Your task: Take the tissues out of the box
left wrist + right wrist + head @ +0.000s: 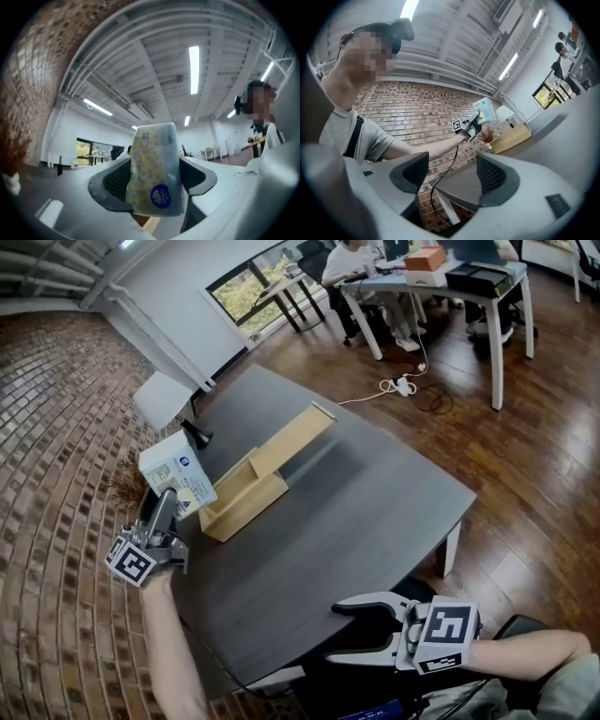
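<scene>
A soft pack of tissues, pale blue and yellow with a round blue logo, is lifted above the table's left edge. My left gripper is shut on the tissue pack, both pads pressing its sides as it stands upright between them. The open wooden box with its raised lid lies on the dark table just right of the pack. My right gripper hangs open and empty off the table's near edge. From the right gripper view, the tissue pack and wooden box show far off.
A white chair and a black lamp base stand at the table's far left. A dried plant sits beside the table on the brick floor. Desks with seated people are at the back; a power strip lies on the wood floor.
</scene>
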`<state>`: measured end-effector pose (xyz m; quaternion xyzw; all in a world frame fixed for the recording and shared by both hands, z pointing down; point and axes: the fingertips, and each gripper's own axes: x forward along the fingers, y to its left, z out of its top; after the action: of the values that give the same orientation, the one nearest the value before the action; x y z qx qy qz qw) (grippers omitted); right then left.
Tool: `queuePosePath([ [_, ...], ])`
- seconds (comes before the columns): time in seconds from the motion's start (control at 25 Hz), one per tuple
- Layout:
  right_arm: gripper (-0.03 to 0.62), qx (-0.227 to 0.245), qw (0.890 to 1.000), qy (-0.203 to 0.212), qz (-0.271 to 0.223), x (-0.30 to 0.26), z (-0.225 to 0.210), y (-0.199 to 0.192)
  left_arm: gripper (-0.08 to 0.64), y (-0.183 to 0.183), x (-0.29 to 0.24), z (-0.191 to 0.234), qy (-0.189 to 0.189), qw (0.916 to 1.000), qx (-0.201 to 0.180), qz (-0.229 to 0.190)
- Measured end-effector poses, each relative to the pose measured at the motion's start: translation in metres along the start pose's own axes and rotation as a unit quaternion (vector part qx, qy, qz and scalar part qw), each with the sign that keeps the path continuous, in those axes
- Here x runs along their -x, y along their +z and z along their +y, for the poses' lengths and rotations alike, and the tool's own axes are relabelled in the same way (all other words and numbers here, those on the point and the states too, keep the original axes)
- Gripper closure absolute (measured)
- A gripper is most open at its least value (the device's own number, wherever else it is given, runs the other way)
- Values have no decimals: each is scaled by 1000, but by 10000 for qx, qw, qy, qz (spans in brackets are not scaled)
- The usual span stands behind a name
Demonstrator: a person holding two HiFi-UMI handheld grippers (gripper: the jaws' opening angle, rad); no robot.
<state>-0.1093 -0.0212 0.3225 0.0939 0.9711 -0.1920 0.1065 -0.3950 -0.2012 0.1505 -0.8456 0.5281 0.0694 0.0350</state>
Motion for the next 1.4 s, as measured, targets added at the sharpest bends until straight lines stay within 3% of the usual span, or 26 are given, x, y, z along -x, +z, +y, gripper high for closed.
queuePosePath([
  [0.08, 278, 27, 10000, 27, 5, 0, 2, 0, 232, 1, 23, -24, -183, 9921, 790, -955],
  [0.16, 277, 35, 10000, 69, 3, 0, 6, 0, 232, -6, 47, -53, -371, 9726, 1516, -1725],
  [0.36, 276, 30, 9999, 123, -1, 0, 12, -2, 232, -40, 91, -146, -699, 9299, 2561, -2546],
  [0.52, 276, -7, 9998, 190, 35, 5, 14, 1, 232, -50, 113, -223, -915, 9125, 2747, -2890],
  [0.64, 278, 20, 9997, 235, -8, 5, 17, 0, 232, -60, 130, -250, -897, 9116, 2742, -2929],
  [0.72, 276, 71, 9995, 295, -4, 3, 21, -2, 232, -71, 144, -256, -791, 9098, 2751, -3006],
  [0.88, 276, 177, 9988, 445, 117, 0, 33, -7, 232, -81, 162, -262, -687, 8829, 3168, -3398],
  [1.12, 276, 260, 9970, 679, 265, -2, 49, -14, 232, -107, 189, -267, -368, 8579, 3571, -3676],
  [1.4, 276, 267, 9955, 801, 429, -3, 56, -22, 232, -121, 212, -268, -154, 8473, 3717, -3791],
])
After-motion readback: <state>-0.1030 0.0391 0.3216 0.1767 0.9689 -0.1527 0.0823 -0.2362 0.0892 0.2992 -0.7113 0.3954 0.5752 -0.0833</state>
